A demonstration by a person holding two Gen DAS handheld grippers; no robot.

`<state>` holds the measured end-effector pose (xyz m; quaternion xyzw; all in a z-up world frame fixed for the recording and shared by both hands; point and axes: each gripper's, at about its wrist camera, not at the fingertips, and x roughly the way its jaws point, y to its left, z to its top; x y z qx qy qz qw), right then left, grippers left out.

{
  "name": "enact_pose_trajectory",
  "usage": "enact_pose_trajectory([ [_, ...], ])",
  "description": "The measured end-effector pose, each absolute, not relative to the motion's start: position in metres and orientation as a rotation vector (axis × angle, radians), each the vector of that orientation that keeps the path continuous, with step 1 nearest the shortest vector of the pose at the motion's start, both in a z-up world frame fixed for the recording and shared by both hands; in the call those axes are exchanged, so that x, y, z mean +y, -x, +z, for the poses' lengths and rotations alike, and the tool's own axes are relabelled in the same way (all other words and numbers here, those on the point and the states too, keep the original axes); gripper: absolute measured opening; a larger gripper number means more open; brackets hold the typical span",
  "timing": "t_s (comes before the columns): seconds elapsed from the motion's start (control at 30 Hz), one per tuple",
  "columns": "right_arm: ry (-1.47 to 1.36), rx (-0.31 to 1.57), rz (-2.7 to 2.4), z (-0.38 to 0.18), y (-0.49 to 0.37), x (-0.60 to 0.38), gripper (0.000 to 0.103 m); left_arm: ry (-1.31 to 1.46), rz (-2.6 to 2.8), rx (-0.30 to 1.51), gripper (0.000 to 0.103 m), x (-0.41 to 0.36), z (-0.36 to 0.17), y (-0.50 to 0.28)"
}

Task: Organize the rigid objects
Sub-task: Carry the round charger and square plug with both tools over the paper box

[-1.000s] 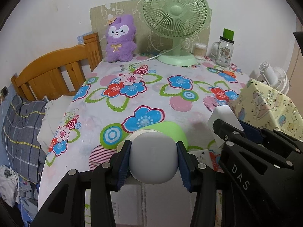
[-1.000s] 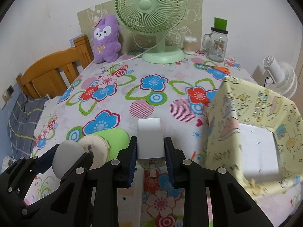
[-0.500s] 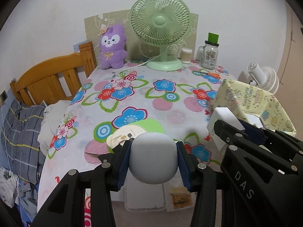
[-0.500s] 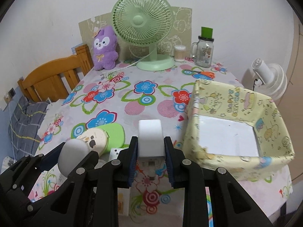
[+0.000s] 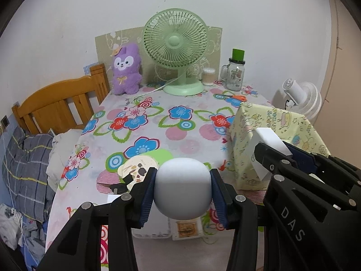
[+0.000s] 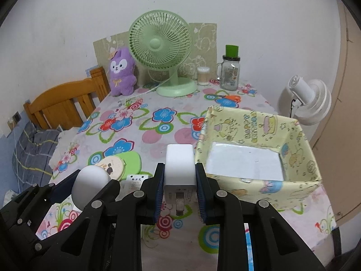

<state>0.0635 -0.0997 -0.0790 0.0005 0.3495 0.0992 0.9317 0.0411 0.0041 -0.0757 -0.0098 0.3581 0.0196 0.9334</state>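
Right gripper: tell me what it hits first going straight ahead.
Probably nothing soon: the right gripper, shut on the white charger, points past the yellow box's left wall toward flowered tablecloth. Depth unclear.

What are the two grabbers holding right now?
Left gripper: closed on the round white object.
Right gripper: closed on the white charger plug.

Soft, even indoor light is seen in both views, shadows stay faint, and heavy fisheye bending plus dark vignetting is noticed at the edges.
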Motion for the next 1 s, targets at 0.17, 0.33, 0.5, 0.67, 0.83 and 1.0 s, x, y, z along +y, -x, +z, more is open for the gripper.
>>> enact_pose_trajectory([
  [0.17,-0.009,0.703,0.195,-0.069,-0.06,-0.112,0.029,0.01,0.031,0.717,0.048,-0.008,-0.066,-0.039],
  [0.33,-0.017,0.691,0.186,-0.06,-0.06,-0.124,0.029,-0.002,0.02,0.699,0.048,-0.021,-0.056,-0.04],
  [0.5,-0.021,0.677,0.175,-0.051,-0.062,-0.137,0.029,-0.011,0.01,0.686,0.048,-0.033,-0.048,-0.043],
  [0.67,-0.032,0.673,0.164,-0.046,-0.068,-0.15,0.029,-0.021,-0.008,0.679,0.048,-0.048,-0.043,-0.048],
  [0.83,-0.038,0.669,0.148,-0.042,-0.075,-0.164,0.029,-0.029,-0.028,0.672,0.048,-0.061,-0.039,-0.058],
  [1.0,-0.047,0.662,0.132,-0.04,-0.083,-0.175,0.029,-0.04,-0.052,0.665,0.048,-0.072,-0.036,-0.069],
])
